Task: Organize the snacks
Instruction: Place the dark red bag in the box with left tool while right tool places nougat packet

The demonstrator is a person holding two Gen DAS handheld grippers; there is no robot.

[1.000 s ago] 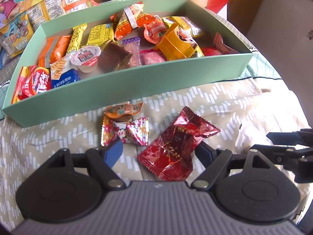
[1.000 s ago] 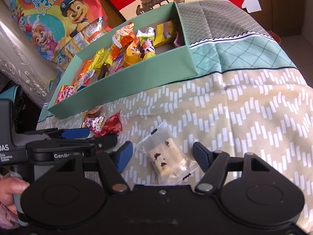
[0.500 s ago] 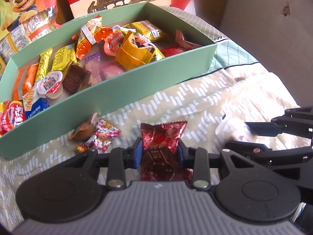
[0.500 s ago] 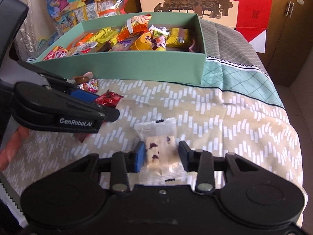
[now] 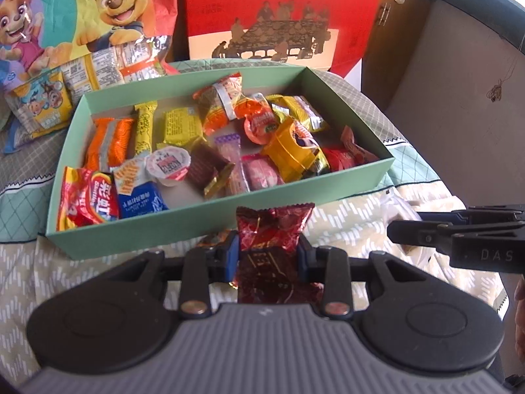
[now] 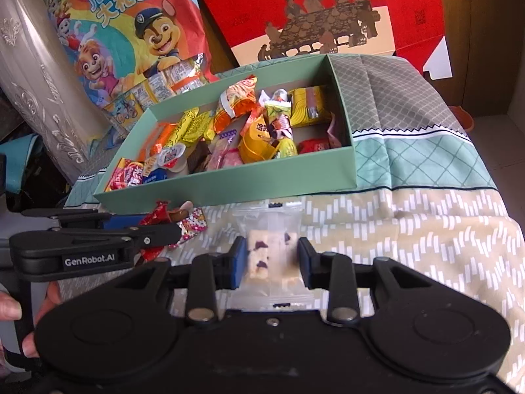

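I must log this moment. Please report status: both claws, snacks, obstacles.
Left claw shut on red candy. Right claw shut on nougat packet. Green box ahead, its near wall between claws and contents.

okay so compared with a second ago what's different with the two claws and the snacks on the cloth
Both claws closed on snacks and lifted them. The left claw grips the dark red foil packet; the right claw grips the clear-wrapped pale nougat bar. The green cardboard box and the two small candies in front of it stayed put.
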